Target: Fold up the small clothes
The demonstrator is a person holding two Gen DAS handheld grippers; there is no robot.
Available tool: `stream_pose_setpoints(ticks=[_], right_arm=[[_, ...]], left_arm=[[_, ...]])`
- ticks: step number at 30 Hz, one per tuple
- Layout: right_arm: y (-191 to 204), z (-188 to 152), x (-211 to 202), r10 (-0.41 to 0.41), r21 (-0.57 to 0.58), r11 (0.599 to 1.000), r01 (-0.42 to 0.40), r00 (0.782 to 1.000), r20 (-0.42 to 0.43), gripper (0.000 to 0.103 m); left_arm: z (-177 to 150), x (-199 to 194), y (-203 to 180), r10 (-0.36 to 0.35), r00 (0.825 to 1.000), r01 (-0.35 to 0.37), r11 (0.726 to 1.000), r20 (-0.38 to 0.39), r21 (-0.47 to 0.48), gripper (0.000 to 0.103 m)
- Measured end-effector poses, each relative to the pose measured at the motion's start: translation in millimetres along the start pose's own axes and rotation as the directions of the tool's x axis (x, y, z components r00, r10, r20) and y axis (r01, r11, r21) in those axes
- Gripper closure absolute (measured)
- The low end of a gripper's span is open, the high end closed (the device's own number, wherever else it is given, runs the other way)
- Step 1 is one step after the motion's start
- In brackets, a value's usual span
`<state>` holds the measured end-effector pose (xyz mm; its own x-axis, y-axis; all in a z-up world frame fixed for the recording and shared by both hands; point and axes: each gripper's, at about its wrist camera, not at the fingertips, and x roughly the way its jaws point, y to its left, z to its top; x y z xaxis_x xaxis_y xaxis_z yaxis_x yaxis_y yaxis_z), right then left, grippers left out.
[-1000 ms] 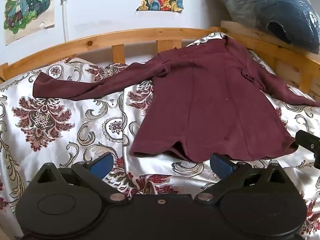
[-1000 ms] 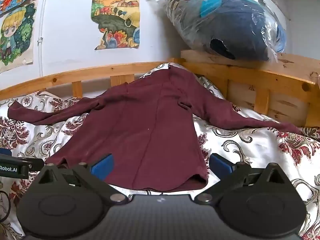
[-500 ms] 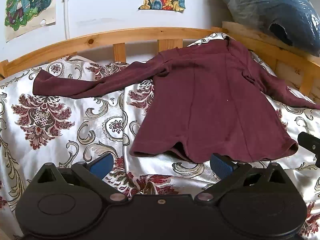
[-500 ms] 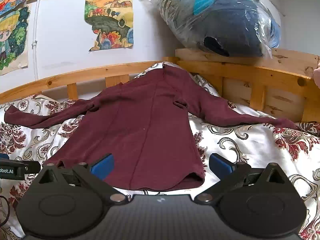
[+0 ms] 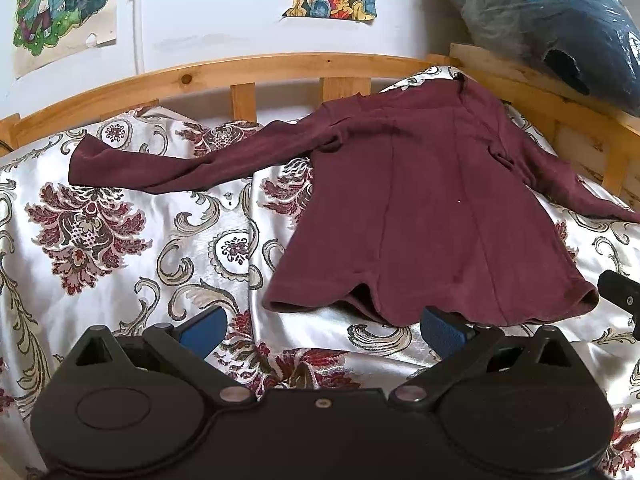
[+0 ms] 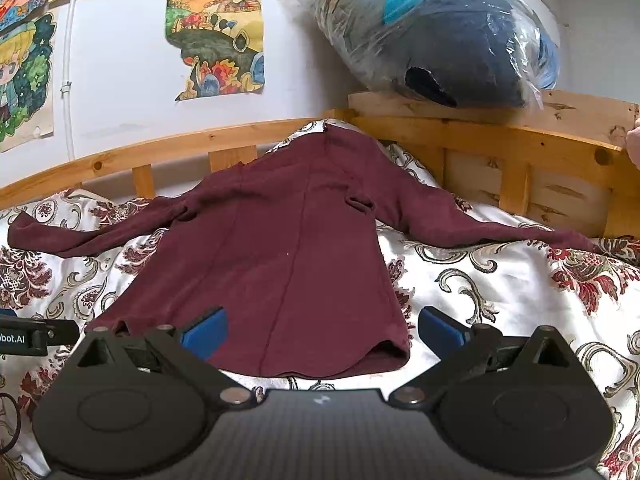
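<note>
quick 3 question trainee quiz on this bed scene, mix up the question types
1. True or false: the maroon long-sleeved knit top lies spread flat on the white floral satin bedspread with both sleeves stretched out.
2. Multiple choice: the left claw is A) shut on the hem, B) open and holding nothing, C) out of view.
3. Fill in: the clear plastic bag of dark bedding rests on the wooden ____.

Key: 1 true. 2 B; the right claw is open too, with its left finger over the hem. 3 bed rail.
</note>
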<state>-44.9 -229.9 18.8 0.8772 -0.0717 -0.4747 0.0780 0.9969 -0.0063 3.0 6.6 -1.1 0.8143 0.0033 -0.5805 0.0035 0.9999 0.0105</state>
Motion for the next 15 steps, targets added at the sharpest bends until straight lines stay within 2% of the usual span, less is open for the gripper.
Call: stream_pose_setpoints(ticks=[15], right_arm=[[-3.0,-0.3,0.5,0.0,0.018,1.0,0.0,1.0,-0.009,0.0]], left_arm=[[0.6,2.1,1.2,0.003,1.0,-0.003,1.0,-0.012,-0.004,0.001]])
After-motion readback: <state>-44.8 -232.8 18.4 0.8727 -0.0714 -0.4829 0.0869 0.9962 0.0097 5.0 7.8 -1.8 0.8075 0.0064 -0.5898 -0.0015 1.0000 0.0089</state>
